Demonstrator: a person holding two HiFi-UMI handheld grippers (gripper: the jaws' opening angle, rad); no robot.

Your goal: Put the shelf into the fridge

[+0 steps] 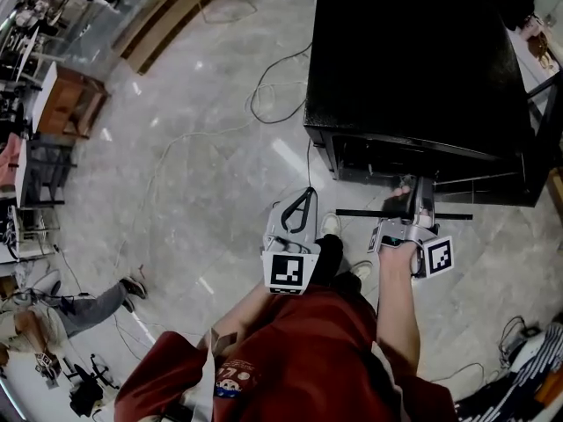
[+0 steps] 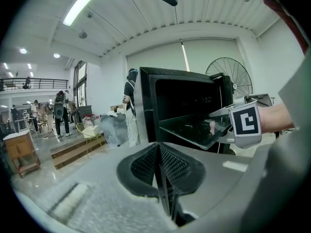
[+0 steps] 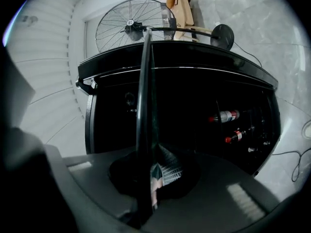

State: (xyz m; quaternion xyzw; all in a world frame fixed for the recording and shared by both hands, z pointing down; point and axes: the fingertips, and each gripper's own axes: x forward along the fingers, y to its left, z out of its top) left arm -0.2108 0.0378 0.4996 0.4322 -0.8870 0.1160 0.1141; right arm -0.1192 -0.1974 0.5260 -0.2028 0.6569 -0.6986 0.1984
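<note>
Right gripper (image 3: 149, 166) is clamping the glass shelf (image 3: 145, 81) edge-on before the open black fridge (image 1: 413, 60); left gripper (image 2: 160, 159) is hovering, jaws together.

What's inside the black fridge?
Two bottles show at one side, and the shelf in the right claw sits at its opening. The rest of the fridge is too dark to see.

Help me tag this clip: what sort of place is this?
Probably a large workshop or lab hall, not a home: marble-look floor strewn with cables, a big standing fan, a mezzanine railing.
</note>
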